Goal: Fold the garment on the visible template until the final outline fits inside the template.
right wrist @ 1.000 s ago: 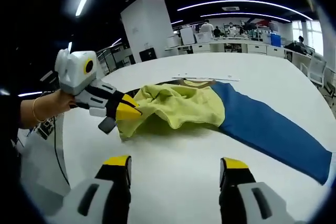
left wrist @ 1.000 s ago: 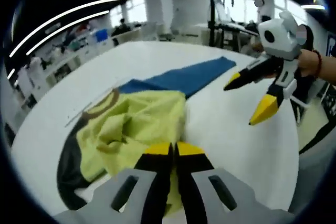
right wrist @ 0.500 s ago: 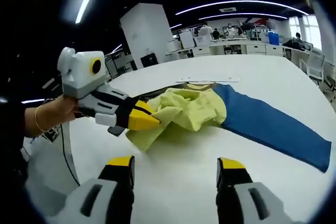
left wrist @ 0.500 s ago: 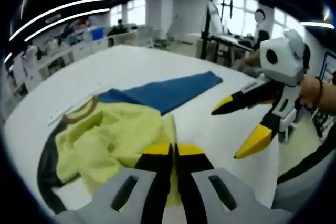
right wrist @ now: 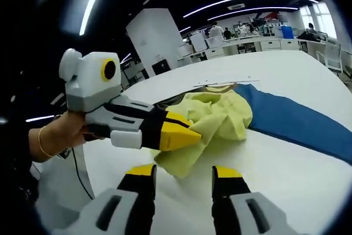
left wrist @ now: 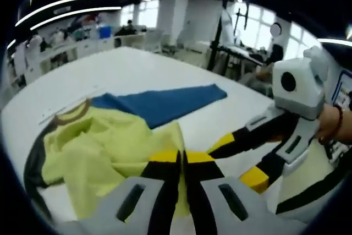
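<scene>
Over table (left wrist: pixel 137 70), left gripper (left wrist: pixel 183 158) jaws clamp garment (left wrist: pixel 118 147); right gripper (right wrist: pixel 181 171) jaws apart

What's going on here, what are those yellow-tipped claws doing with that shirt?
A person is folding a garment on a white table with two hand-held grippers. The left gripper is shut on a yellow edge of the garment and holds it lifted. The right gripper is open, close beside that edge, holding nothing. The garment is bunched, its blue part lying flat on the table, so the fold is not yet done.
</scene>
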`<state>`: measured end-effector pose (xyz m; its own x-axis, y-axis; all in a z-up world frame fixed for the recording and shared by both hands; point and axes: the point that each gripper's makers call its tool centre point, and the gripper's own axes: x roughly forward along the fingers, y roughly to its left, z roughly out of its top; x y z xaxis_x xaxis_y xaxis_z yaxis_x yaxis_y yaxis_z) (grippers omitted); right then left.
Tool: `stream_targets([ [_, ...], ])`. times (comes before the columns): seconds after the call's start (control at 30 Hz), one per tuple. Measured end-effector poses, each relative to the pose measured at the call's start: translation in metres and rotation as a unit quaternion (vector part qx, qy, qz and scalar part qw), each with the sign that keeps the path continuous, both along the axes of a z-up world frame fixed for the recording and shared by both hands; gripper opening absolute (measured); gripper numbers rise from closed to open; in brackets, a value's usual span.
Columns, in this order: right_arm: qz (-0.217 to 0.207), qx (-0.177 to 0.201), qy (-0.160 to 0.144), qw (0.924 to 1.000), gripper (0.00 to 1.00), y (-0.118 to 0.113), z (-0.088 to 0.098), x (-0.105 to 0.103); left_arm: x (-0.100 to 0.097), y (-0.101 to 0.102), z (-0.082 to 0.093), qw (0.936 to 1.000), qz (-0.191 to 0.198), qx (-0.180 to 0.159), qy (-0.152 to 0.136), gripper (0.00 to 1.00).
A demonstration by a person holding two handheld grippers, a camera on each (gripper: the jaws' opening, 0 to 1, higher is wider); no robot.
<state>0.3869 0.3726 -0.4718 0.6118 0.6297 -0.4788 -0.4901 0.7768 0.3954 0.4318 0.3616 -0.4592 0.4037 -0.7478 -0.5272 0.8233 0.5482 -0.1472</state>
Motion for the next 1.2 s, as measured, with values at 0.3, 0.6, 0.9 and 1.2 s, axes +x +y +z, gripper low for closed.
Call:
stream_targets([
  [0.3,-0.013,0.003,0.028,0.9995,0.19,0.002,-0.011,0.003,0.000,-0.003,-0.002,0.9999,0.011,-0.007,0.006,0.00],
  [0.6,-0.023,0.027,0.040,0.9986,0.04,0.003,-0.011,0.005,0.000,-0.005,-0.006,0.9997,0.021,-0.012,0.010,0.00],
  [0.9,-0.030,0.034,0.041,0.9981,0.00,-0.003,-0.009,0.004,0.001,-0.007,-0.008,0.9996,0.021,-0.013,0.010,0.00],
  [1.2,-0.037,0.026,0.042,0.9981,0.00,-0.014,-0.008,0.001,-0.002,-0.004,-0.006,0.9994,-0.003,0.014,-0.033,0.09],
])
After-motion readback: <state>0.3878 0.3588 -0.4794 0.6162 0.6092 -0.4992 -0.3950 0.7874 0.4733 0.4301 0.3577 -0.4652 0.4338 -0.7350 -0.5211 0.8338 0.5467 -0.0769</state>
